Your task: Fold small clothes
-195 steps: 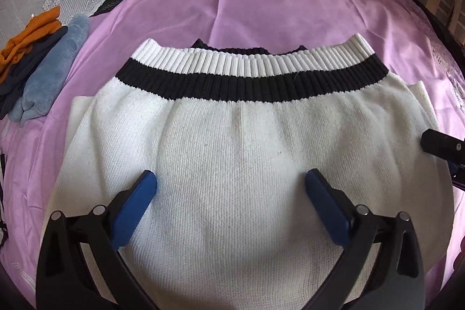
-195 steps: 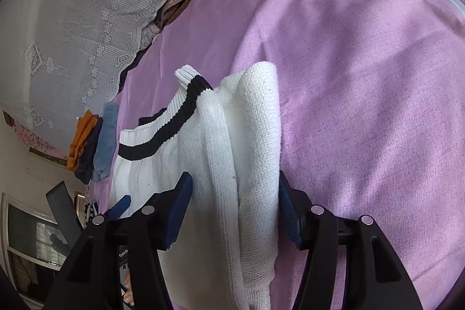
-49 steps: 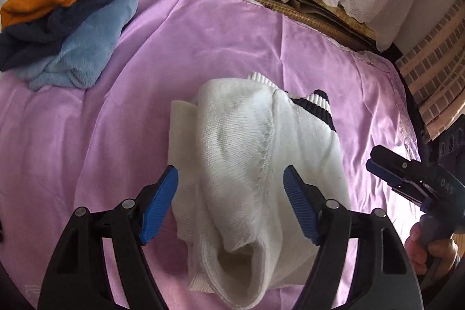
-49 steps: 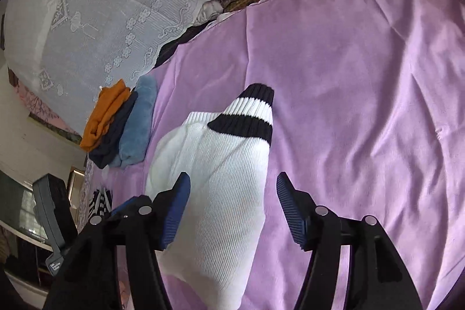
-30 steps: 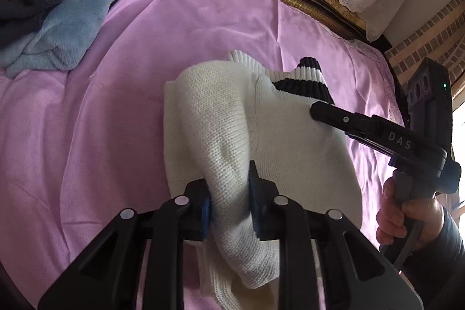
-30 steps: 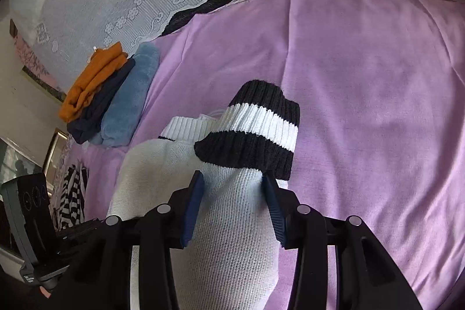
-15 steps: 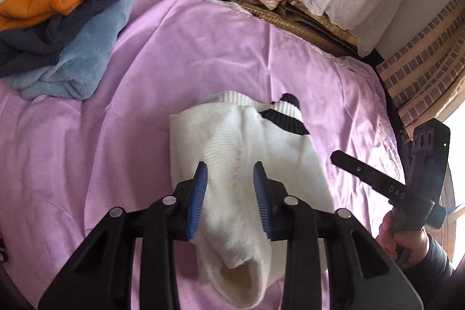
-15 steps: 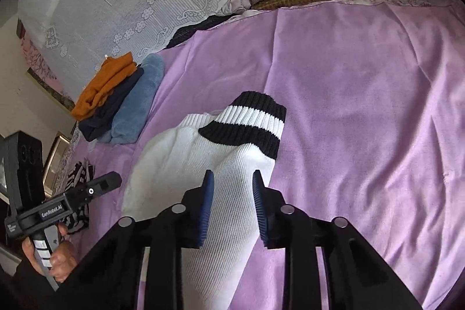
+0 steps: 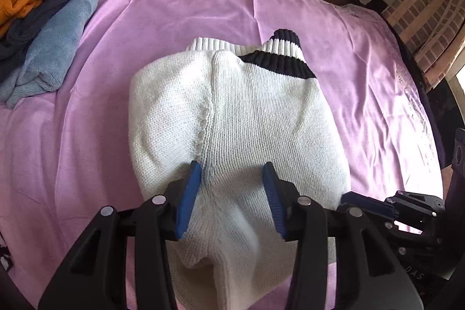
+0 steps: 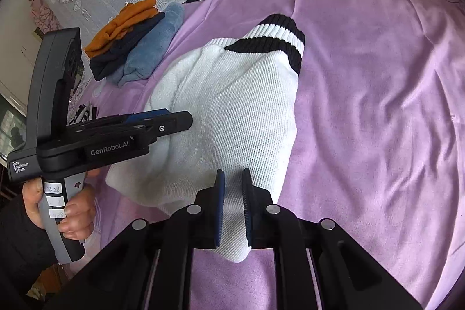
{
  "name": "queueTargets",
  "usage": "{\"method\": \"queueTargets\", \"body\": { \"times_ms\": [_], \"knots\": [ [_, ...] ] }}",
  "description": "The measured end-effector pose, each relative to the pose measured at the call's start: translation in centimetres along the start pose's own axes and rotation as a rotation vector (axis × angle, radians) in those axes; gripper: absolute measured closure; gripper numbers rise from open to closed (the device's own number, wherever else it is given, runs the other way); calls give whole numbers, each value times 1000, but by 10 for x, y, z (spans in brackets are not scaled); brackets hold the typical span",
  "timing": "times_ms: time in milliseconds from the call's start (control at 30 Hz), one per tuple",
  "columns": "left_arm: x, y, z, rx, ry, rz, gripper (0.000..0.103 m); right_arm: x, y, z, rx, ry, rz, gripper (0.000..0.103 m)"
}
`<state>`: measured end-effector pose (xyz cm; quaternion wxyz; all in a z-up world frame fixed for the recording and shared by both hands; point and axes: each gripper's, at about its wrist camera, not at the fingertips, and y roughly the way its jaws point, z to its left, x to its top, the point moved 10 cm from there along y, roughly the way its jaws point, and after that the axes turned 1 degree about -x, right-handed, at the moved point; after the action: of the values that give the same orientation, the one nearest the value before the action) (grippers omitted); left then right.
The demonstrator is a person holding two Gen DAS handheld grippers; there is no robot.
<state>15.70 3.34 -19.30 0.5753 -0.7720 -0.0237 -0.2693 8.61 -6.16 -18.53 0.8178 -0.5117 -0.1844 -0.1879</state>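
A white knitted sweater with black-and-white ribbed bands [image 9: 232,130] lies folded into a thick bundle in the middle of the purple bedsheet [image 9: 180,10]. The left gripper [image 9: 231,193] hovers at the near end of the bundle with its blue pads well apart, closed on nothing. The right gripper [image 10: 232,204] has its pads drawn close together around the near corner of the knit, seemingly pinching a thin fold, though I cannot tell how firm that hold is. The bundle looks bulky and springy, so a lift from that one corner could let the layers slide open and undo the fold. A pile of folded orange, navy and light-blue clothes [image 10: 136,39] sits well apart to the left; dragging the sweater there could also rumple the sheet.
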Motion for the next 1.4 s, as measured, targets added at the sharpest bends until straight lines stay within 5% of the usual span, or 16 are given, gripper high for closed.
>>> {"method": "queueTargets", "body": {
  "times_ms": [133, 1100, 1167, 1233, 1300, 1400],
  "knots": [
    [-4, 1, -3, 57, 48, -24, 58, -14, 9, 0, -20, -27, 12, 91],
    [-12, -6, -1, 89, 49, -18, 55, -9, 1, -1, 25, 35, 27, 94],
    [-7, -14, 3, 45, 1, -23, 54, 2, -7, 0, 22, 31, -10, 91],
    [0, -26, 15, 11, -67, -53, 43, 15, -14, -3, 29, 49, -43, 82],
    [6, -29, 32, 35, -105, -71, 29, 30, -17, -12, 39, 94, -76, 57],
    [9, -20, 49, 38, -124, -34, 29, 48, -16, -24, 32, 137, -106, 54]
  ]
}}
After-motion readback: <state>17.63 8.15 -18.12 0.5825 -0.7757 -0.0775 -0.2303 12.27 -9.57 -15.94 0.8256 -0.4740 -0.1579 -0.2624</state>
